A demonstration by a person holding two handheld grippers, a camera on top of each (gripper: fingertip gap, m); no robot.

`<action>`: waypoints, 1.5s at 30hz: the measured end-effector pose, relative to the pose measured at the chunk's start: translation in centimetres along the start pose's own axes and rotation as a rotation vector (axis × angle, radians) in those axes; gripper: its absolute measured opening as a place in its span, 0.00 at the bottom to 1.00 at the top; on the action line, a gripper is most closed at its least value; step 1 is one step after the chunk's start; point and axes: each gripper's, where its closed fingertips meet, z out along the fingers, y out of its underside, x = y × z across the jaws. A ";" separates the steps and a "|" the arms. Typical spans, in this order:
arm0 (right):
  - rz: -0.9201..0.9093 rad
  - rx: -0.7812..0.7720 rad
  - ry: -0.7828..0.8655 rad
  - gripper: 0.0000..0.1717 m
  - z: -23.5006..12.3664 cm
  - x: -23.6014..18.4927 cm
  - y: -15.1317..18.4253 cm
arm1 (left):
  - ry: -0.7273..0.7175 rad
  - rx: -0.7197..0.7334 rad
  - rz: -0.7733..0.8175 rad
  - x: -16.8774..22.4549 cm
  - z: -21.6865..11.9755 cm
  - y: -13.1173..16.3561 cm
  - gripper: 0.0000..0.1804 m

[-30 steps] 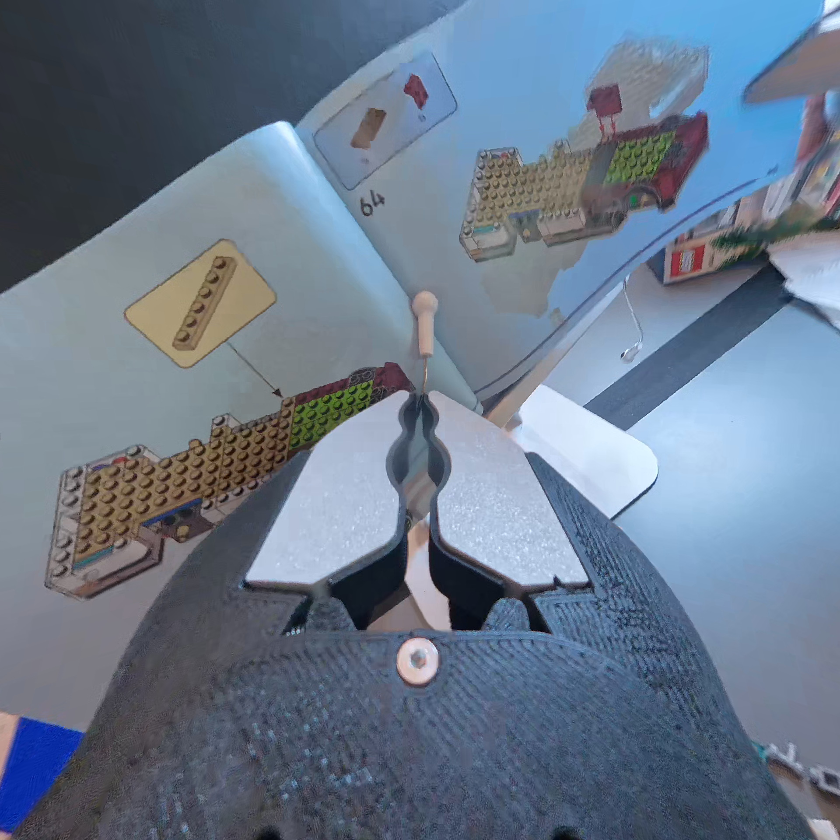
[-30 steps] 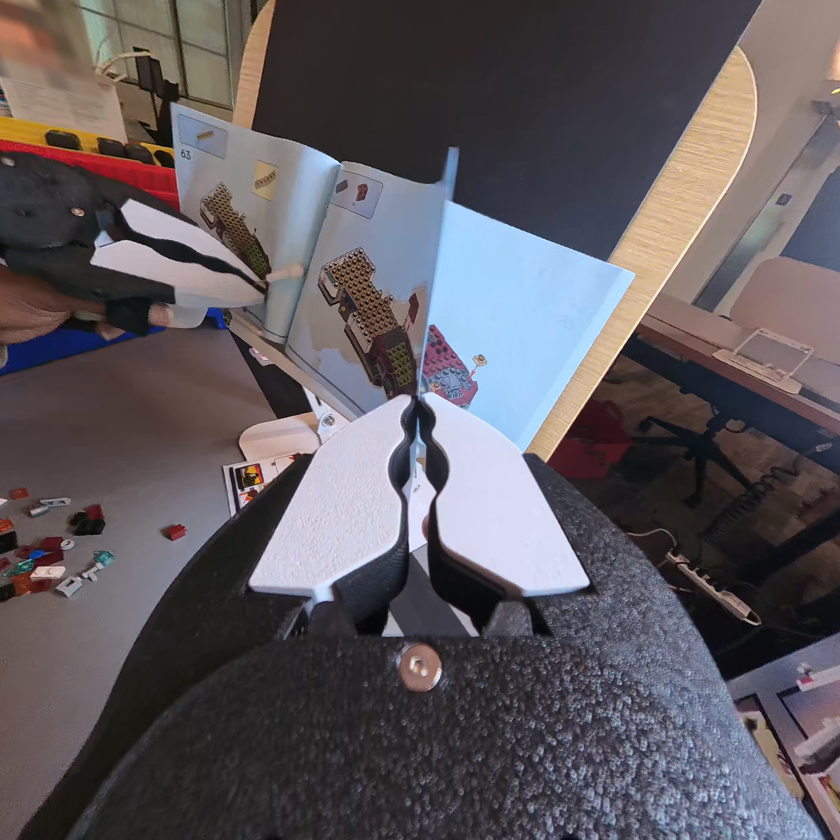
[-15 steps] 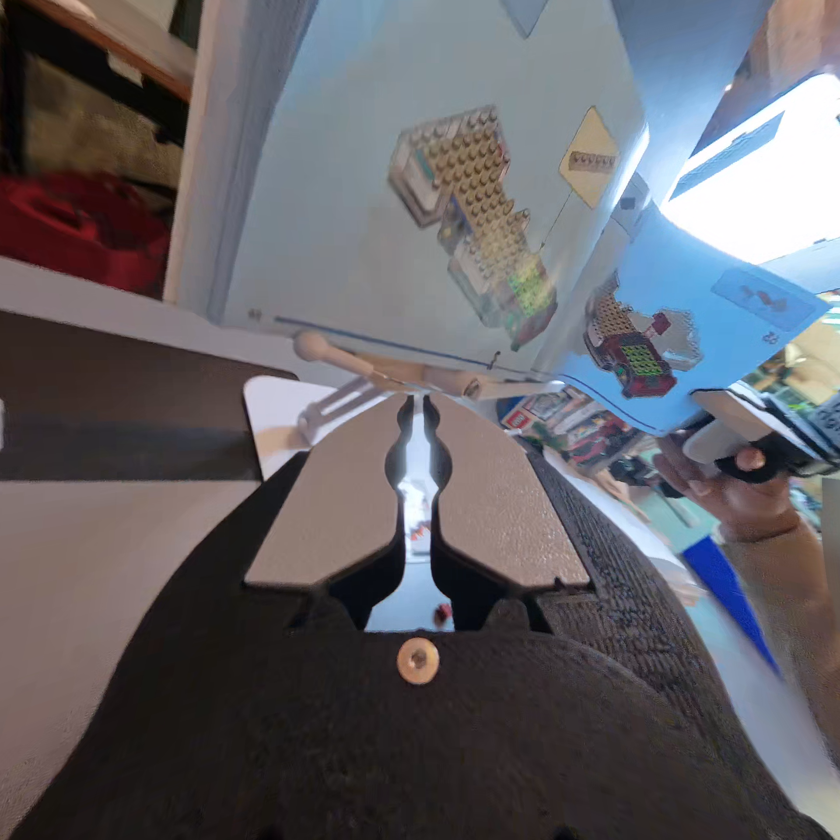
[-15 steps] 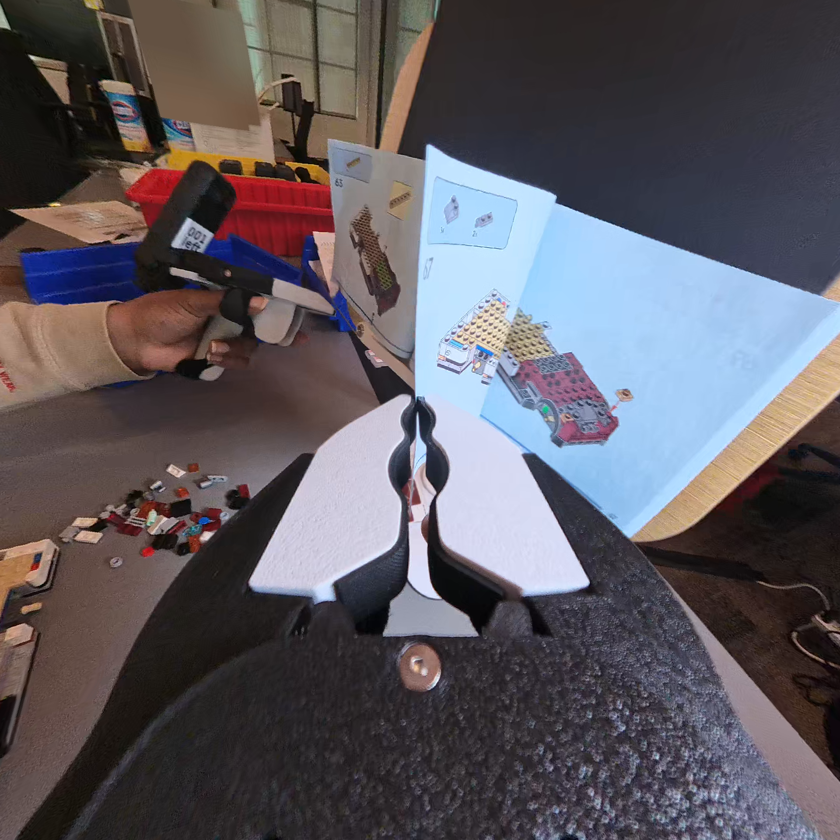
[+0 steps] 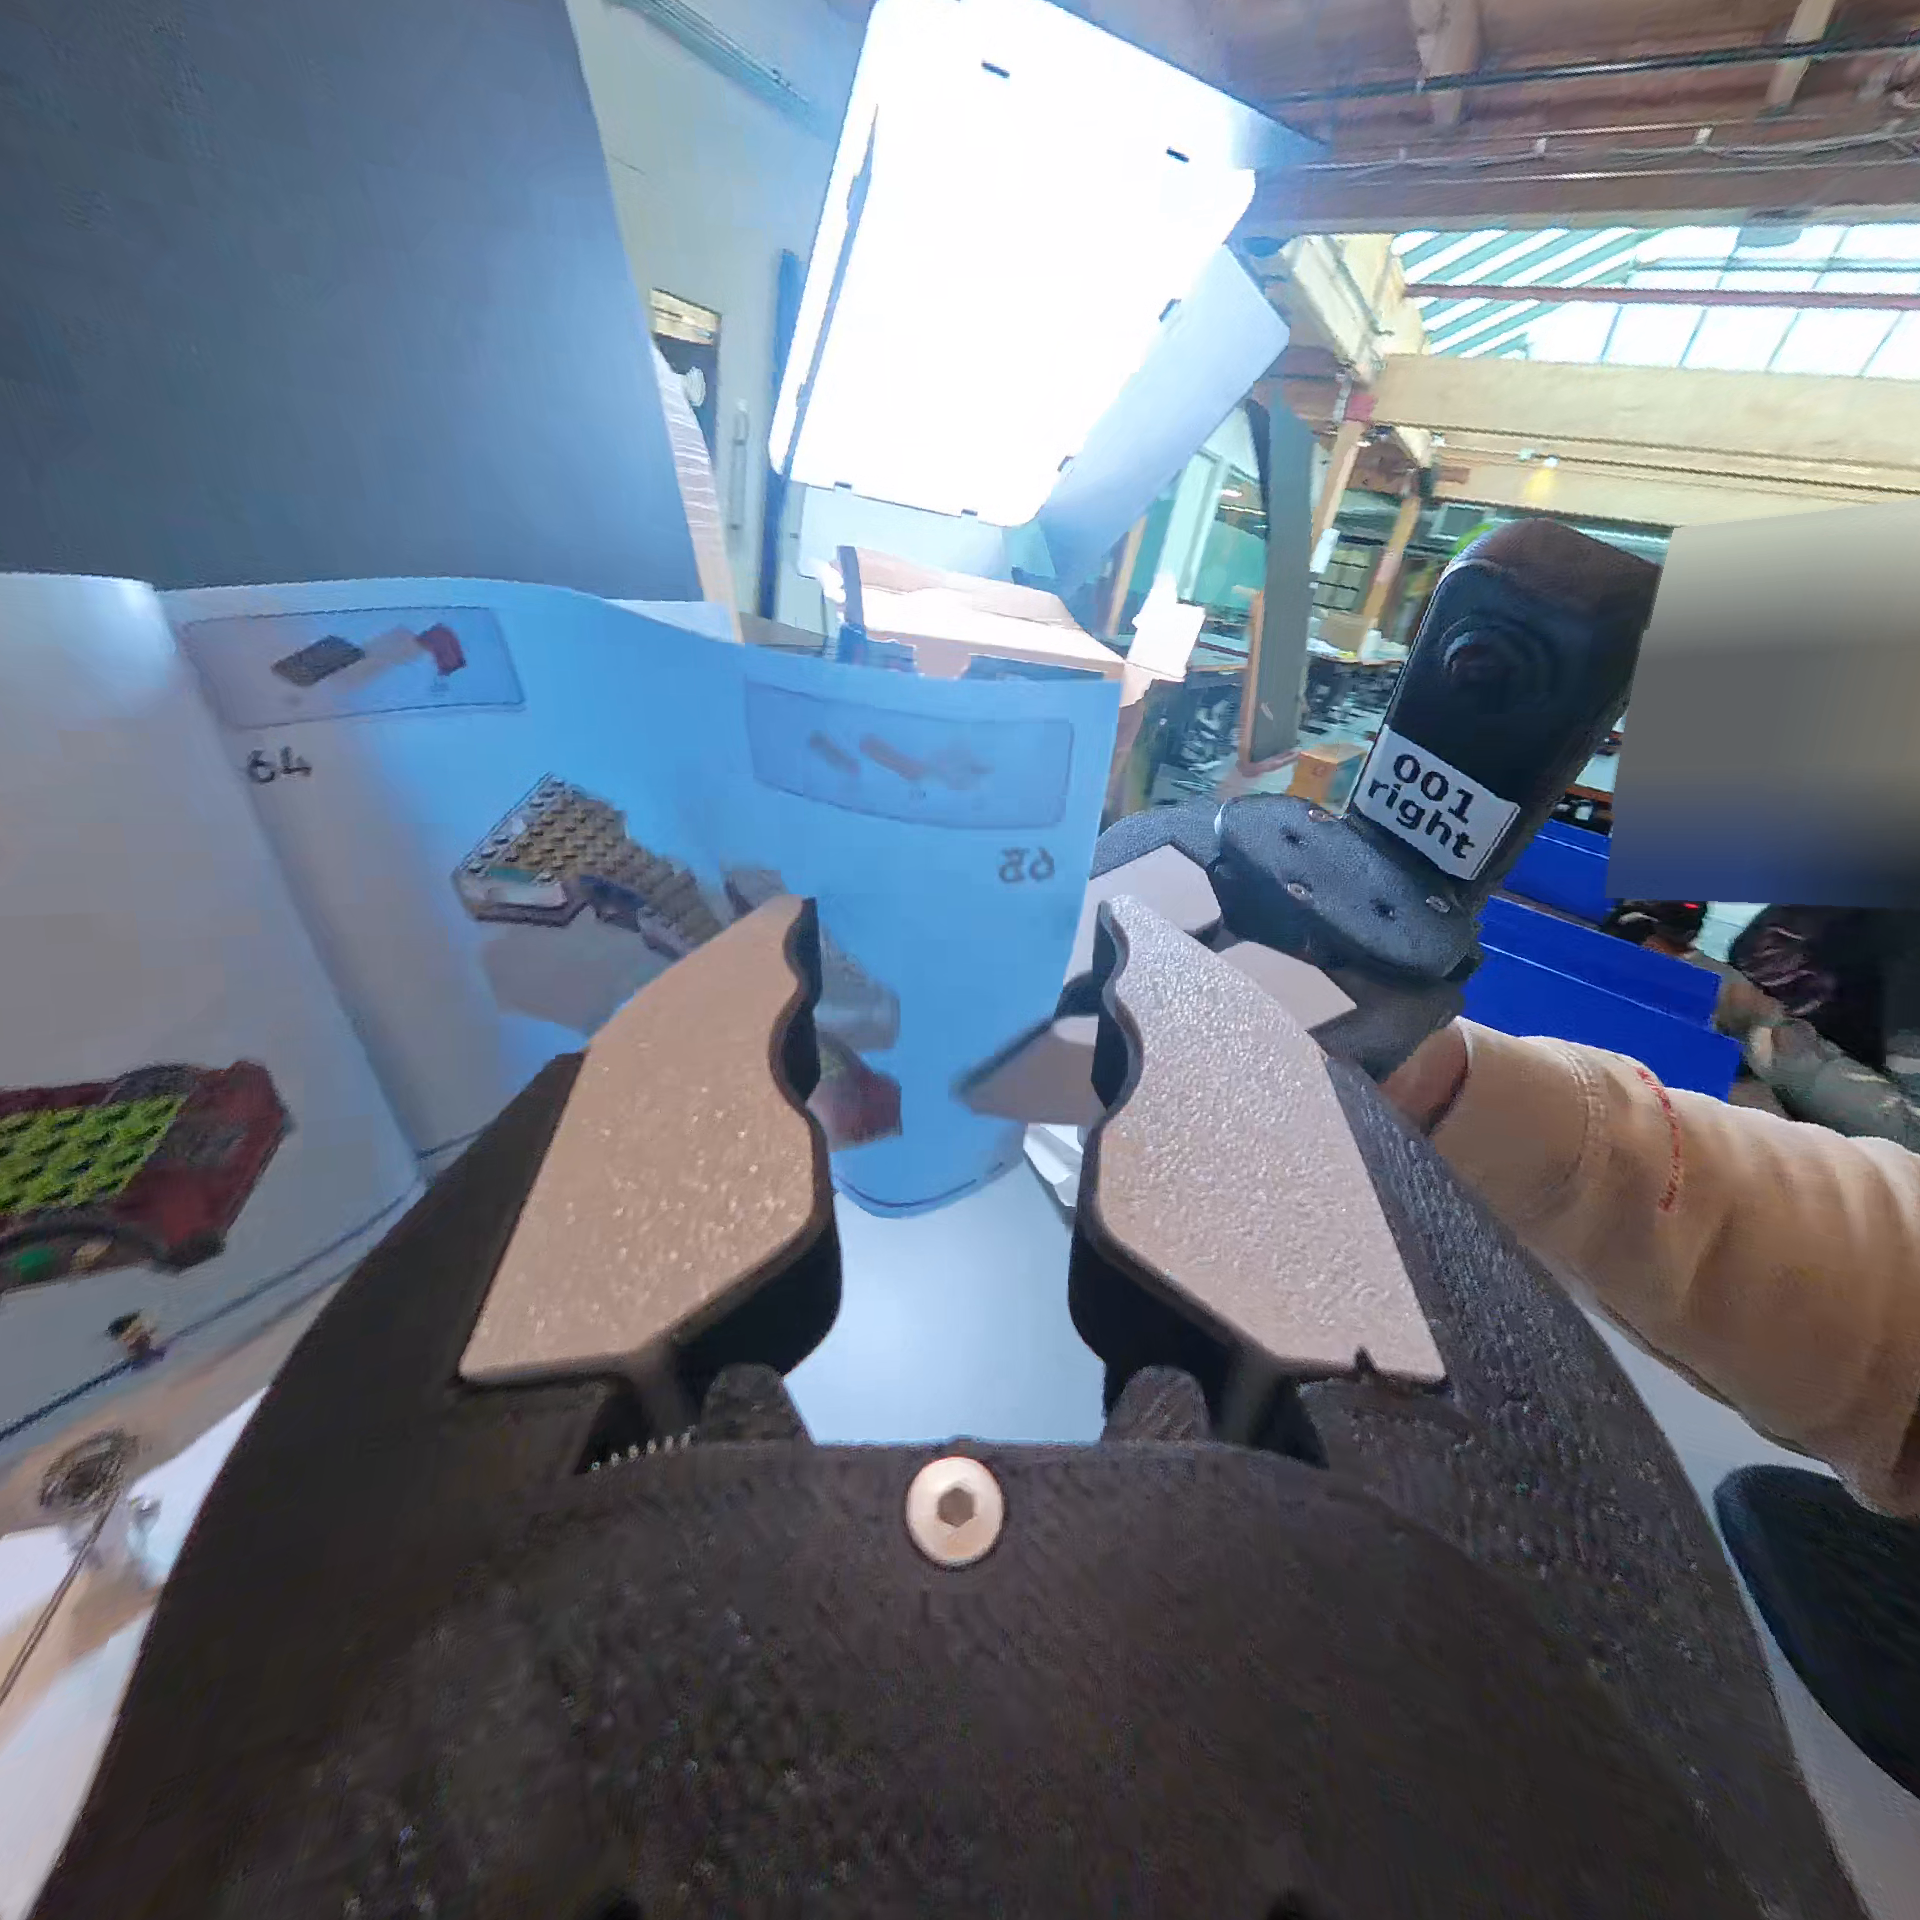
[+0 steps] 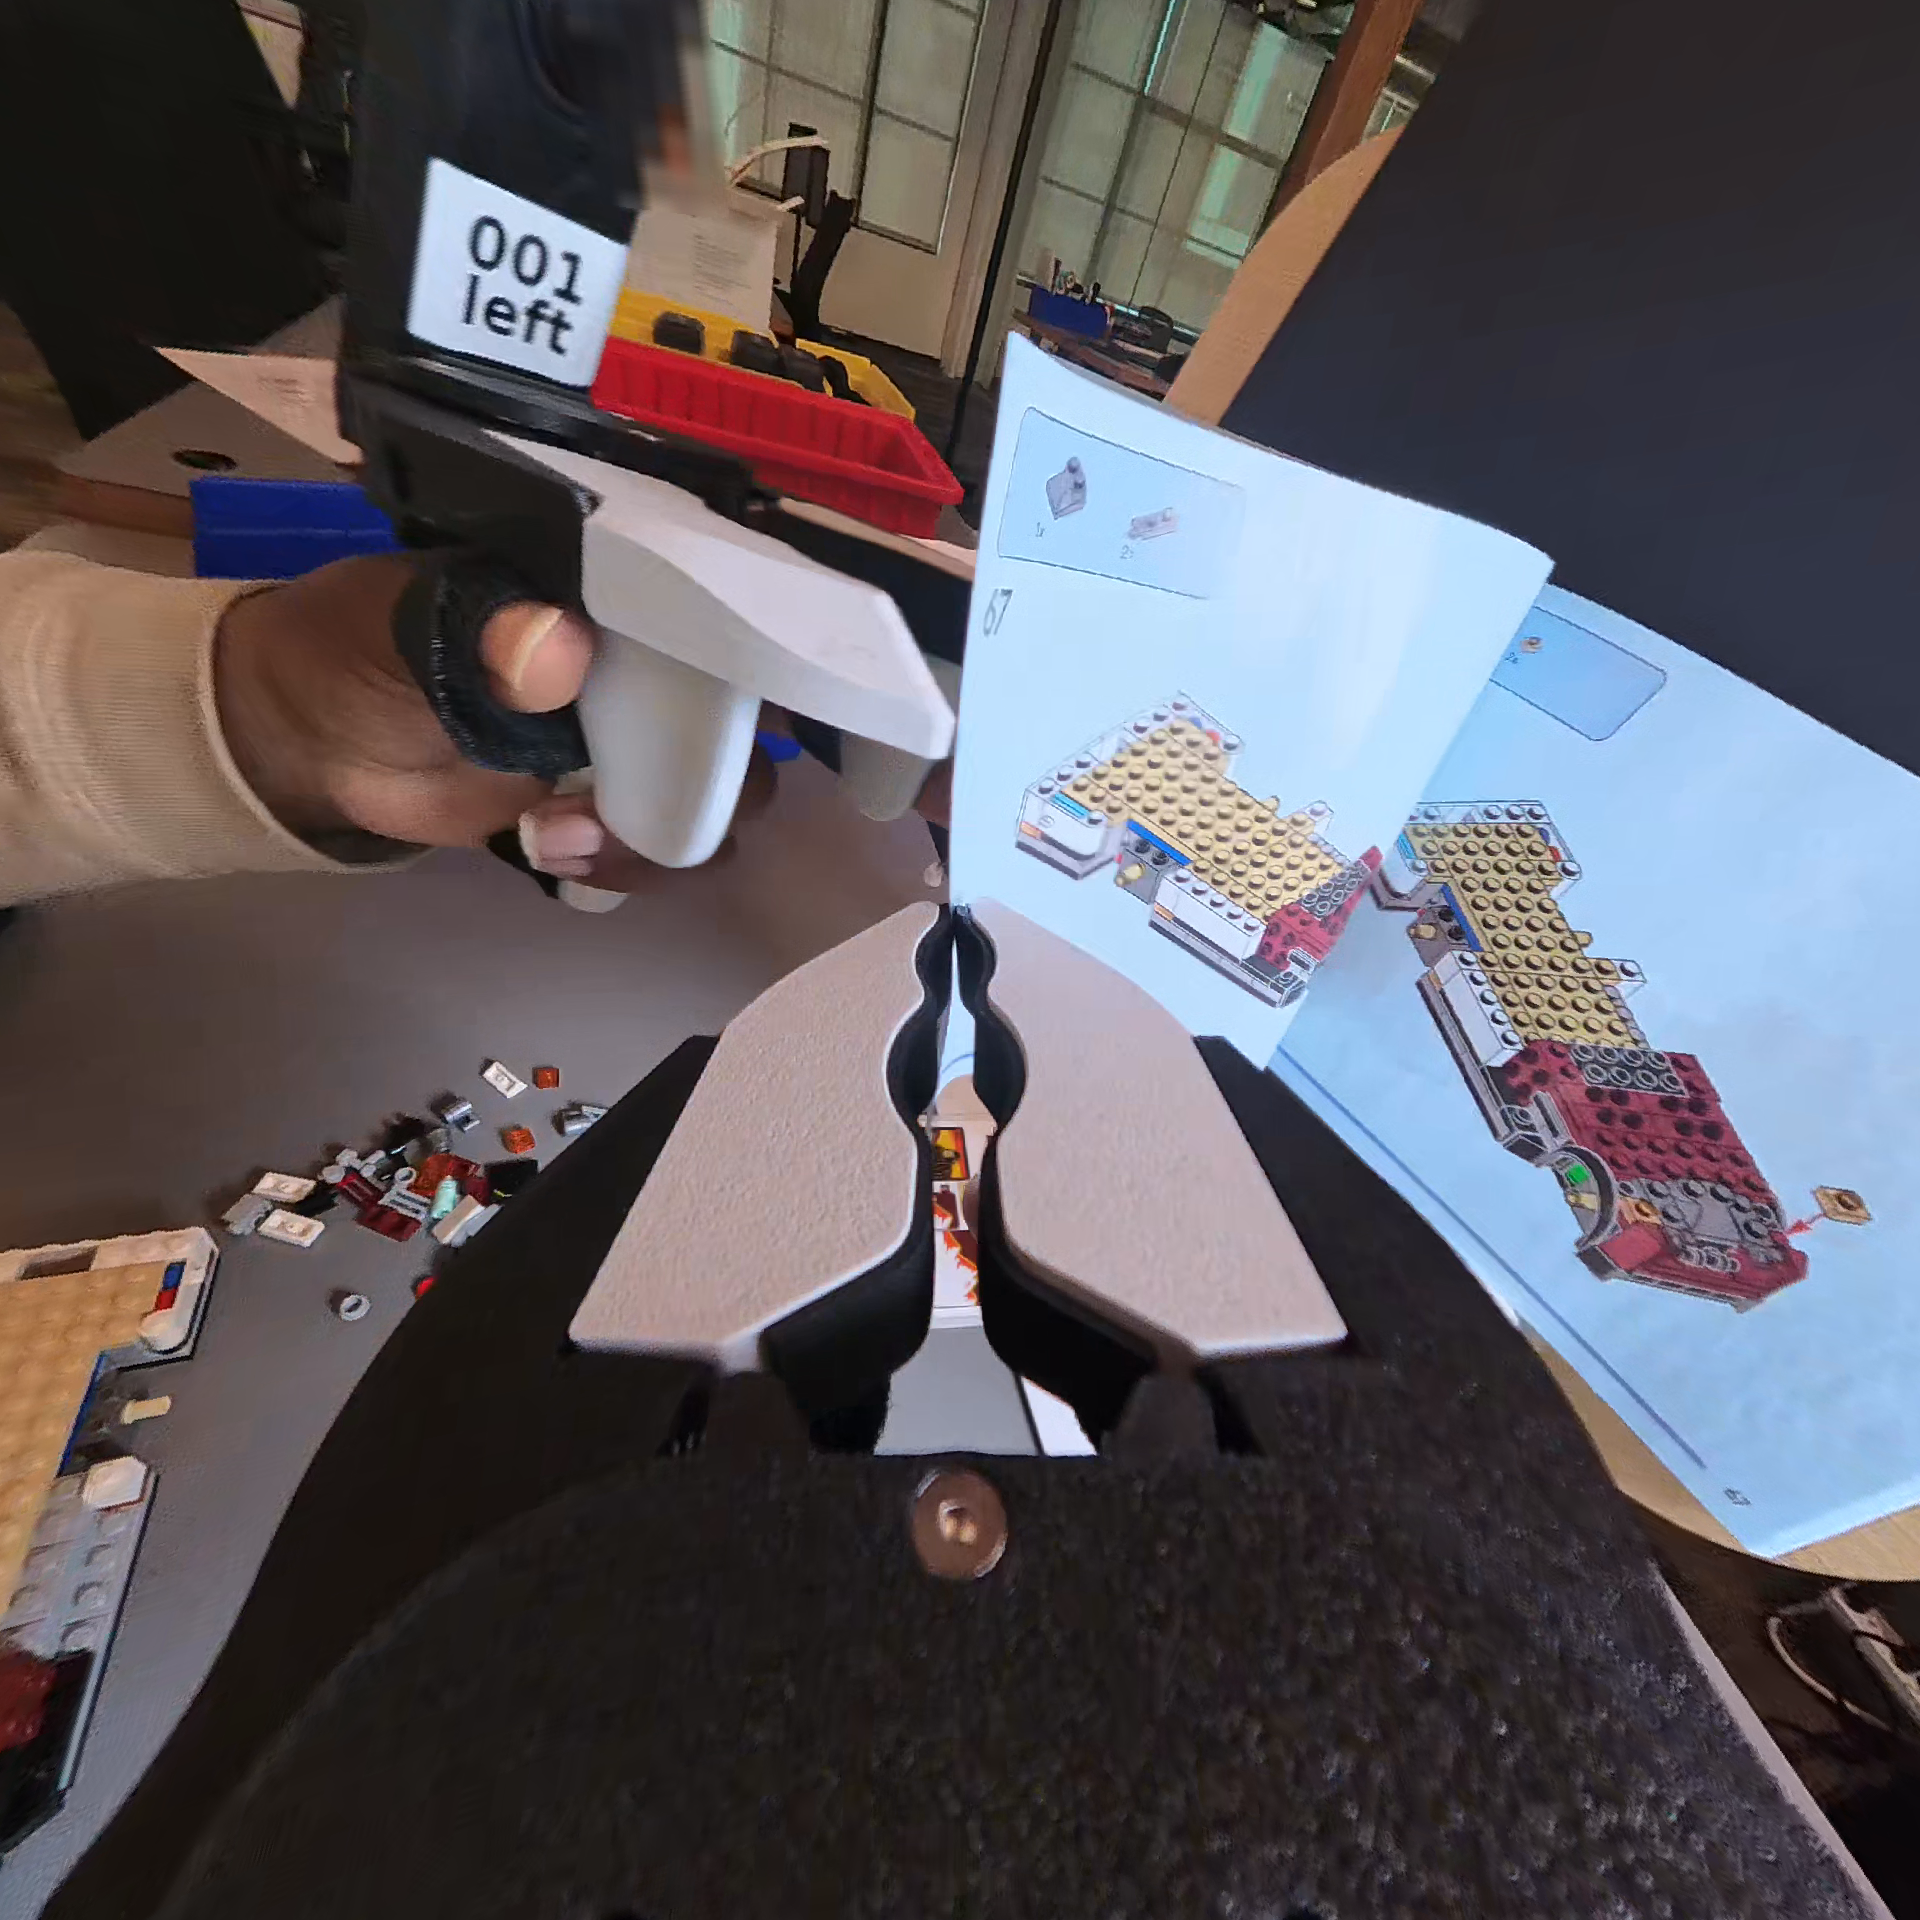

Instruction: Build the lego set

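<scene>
An open brick-building instruction booklet (image 5: 156, 883) stands upright with light blue pages. My right gripper (image 6: 953, 912) is shut on the lower edge of one page (image 6: 1195, 623) and holds it upright, partly turned. The left wrist view also shows the right gripper (image 5: 1023, 1070) pinching that page (image 5: 935, 935). My left gripper (image 5: 956, 914) is open with its jaws wide apart and nothing pressed between the pads. The turned page stands just beyond its fingertips. In the right wrist view the left gripper (image 6: 914, 748) is close beside the page's left face.
Loose small bricks (image 6: 416, 1174) lie on the grey table (image 6: 260, 1018). A partly built tan and white model (image 6: 62, 1340) sits at the left edge. A red bin (image 6: 779, 426) and a blue bin (image 6: 281, 520) stand behind. A dark board (image 6: 1610, 260) backs the booklet. The tips of both grippers are at nearly the same place.
My left gripper was shut on a thin beige peg by the booklet's fold, swung it aside, then let go and opened wide. My right gripper stayed shut on the page and turned it leftward.
</scene>
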 end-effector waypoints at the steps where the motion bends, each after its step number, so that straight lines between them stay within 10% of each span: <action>1: -0.002 0.000 0.000 0.00 -0.1 0.0 0.0 | 0.039 -0.006 -0.016 0.1 0.5 0.1 0.28; 11: 0.073 0.030 -0.016 0.00 -1.8 1.2 0.9 | 0.185 -0.020 -0.027 0.1 1.2 0.8 0.10; 36: 0.191 0.090 -0.062 0.00 -2.9 1.5 1.3 | 0.213 -0.061 0.106 0.9 1.0 1.2 0.20; 45: 0.169 0.054 -0.080 0.00 -2.9 1.2 1.7 | 0.227 -0.085 0.152 1.1 1.5 1.5 0.02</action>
